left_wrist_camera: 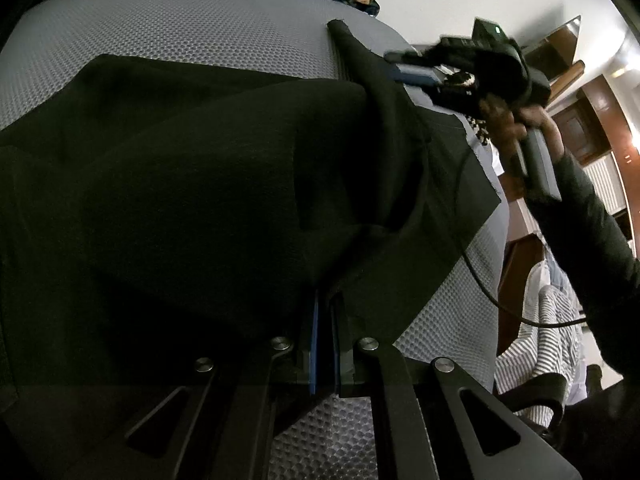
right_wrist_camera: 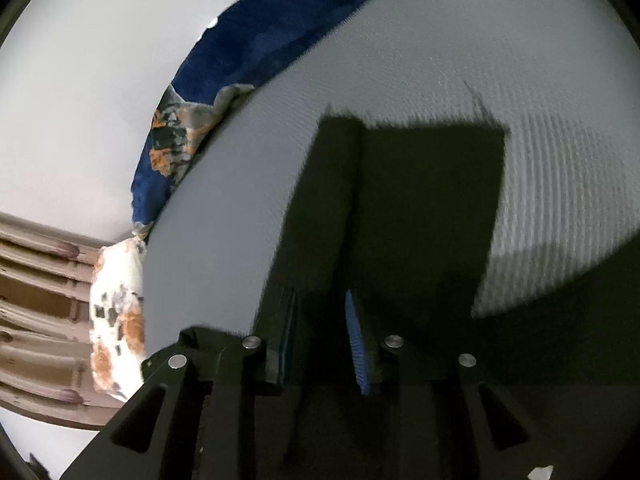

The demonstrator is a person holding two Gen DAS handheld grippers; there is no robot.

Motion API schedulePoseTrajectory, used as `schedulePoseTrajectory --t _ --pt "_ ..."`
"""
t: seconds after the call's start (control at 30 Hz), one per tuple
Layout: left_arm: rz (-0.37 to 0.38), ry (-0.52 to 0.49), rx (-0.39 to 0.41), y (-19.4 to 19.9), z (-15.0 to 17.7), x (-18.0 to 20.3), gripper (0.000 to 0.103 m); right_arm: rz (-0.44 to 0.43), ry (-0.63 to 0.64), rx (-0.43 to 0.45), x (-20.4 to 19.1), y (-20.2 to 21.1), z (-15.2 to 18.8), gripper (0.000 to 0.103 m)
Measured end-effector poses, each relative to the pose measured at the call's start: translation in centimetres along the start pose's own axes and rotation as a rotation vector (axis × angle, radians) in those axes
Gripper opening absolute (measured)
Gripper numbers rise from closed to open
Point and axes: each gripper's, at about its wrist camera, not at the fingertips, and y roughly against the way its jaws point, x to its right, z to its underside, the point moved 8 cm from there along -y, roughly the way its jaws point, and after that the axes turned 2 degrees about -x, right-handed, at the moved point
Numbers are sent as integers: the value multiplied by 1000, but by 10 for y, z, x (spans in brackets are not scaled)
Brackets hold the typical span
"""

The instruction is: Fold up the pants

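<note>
Honeycomb-mesh grey mattress bears limp black pants; left gripper pinches cloth, right gripper seemingly too.

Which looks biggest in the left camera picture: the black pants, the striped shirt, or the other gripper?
1. black pants, filling most of the view.
2 and 3. striped shirt and right gripper look about alike; the fisheye and differing distances make ranking them unsure.
</note>
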Motion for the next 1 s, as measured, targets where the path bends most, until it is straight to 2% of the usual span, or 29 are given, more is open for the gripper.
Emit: schedulePoseTrajectory --t 0.1,0.2,0.3,0.43,0.7,0.8,1.0 --pt "-1 0 0 0 0 -1 6 -72 -24 -40 1 -12 14 25" --pt "-4 0 -1 -1 0 -1 6 -158 -42 -49 -5 -26 14 25" --pt "-6 3 -1 -1 0 -1 6 -217 -59 -28 -13 -38 -3 25" --pt "-3 11 -3 -2 1 -2 6 -239 -66 12 -24 -50 -35 25" --pt "-2 15 -3 -2 0 -1 6 -196 -46 44 -34 -62 -85 25" --pt "3 18 -3 -3 0 -1 6 -140 -52 57 -27 -63 -98 16" --pt "4 18 -3 -3 1 -2 6 -32 -73 70 -10 -63 -116 8"
